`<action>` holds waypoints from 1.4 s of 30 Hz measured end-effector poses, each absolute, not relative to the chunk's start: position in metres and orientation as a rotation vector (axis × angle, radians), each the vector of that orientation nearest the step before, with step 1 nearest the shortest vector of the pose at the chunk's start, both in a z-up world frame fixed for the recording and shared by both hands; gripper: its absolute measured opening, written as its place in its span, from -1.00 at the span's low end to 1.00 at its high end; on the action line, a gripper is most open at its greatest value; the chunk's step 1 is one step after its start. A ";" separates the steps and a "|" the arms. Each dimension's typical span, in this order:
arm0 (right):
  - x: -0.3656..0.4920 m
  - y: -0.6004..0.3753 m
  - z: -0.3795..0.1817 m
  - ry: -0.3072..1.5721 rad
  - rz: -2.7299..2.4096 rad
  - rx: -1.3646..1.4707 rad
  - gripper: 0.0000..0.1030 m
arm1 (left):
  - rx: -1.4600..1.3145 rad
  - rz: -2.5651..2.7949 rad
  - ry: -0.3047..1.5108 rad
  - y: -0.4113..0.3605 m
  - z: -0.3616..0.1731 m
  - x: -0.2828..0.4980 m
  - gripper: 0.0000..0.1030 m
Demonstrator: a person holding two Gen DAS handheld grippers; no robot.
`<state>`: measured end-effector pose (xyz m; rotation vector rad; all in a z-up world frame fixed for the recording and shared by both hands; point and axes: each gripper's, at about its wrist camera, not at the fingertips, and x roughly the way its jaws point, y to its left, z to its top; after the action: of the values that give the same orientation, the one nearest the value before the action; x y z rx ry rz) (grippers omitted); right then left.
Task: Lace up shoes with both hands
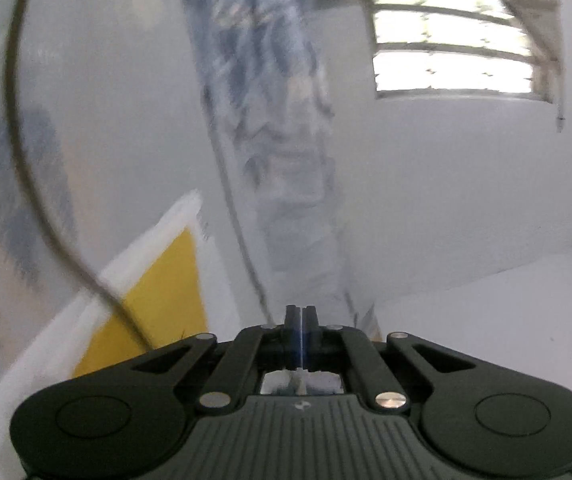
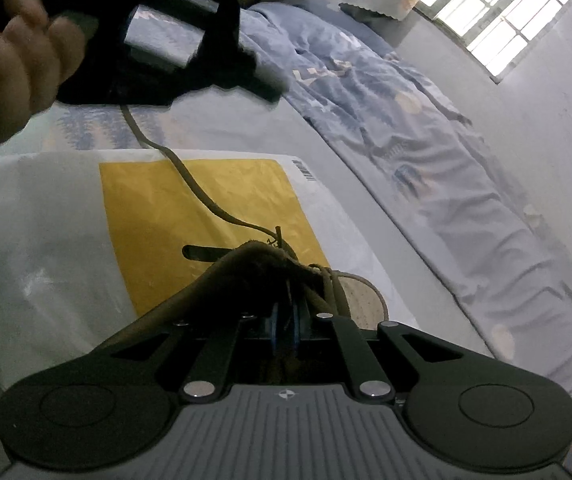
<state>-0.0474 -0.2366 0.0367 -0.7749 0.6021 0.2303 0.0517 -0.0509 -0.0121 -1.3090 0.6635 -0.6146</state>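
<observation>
Left tongs (image 1: 301, 312) are together, seemingly pinching the lace (image 2: 190, 176); right tongs (image 2: 284, 312) clamp the shoe (image 2: 254, 264) just ahead. A hard pull might slip the lace free or drag the shoe.

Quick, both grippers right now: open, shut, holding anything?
Left gripper: shut; the brown lace runs up to it, but the pinch itself cannot be seen.
Right gripper: shut on the shoe at its lacing.
</observation>
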 end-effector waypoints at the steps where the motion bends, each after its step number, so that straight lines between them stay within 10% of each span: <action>1: -0.047 -0.236 0.037 0.602 0.228 -0.777 -0.89 | -1.293 -0.625 0.690 -0.056 -0.014 0.051 -0.95; 6: -0.050 -0.236 0.036 0.596 0.207 -0.773 -0.85 | -1.229 -0.692 0.772 -0.087 -0.019 0.048 -0.46; 11: -0.055 -0.238 0.037 0.583 0.190 -0.762 -0.79 | -1.201 -0.683 0.805 -0.101 -0.025 0.052 -0.46; 15: -0.061 -0.242 0.041 0.551 0.169 -0.757 -0.27 | -1.198 -0.671 0.828 -0.108 -0.030 0.053 -0.47; 26: -0.082 -0.261 0.049 0.536 0.121 -0.686 0.18 | -1.187 -0.675 0.827 -0.111 -0.030 0.042 -0.72; 27: -0.083 -0.262 0.049 0.538 0.119 -0.681 0.18 | -1.187 -0.679 0.822 -0.111 -0.030 0.042 -1.00; 42: -0.090 -0.267 0.051 0.581 0.103 -0.642 0.19 | -1.205 -0.663 0.649 -0.081 -0.003 0.044 -1.00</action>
<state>-0.0898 -0.2668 0.0508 -0.6425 0.5812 0.1027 0.0439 -0.0815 -0.0031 -1.2046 0.6490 -0.6630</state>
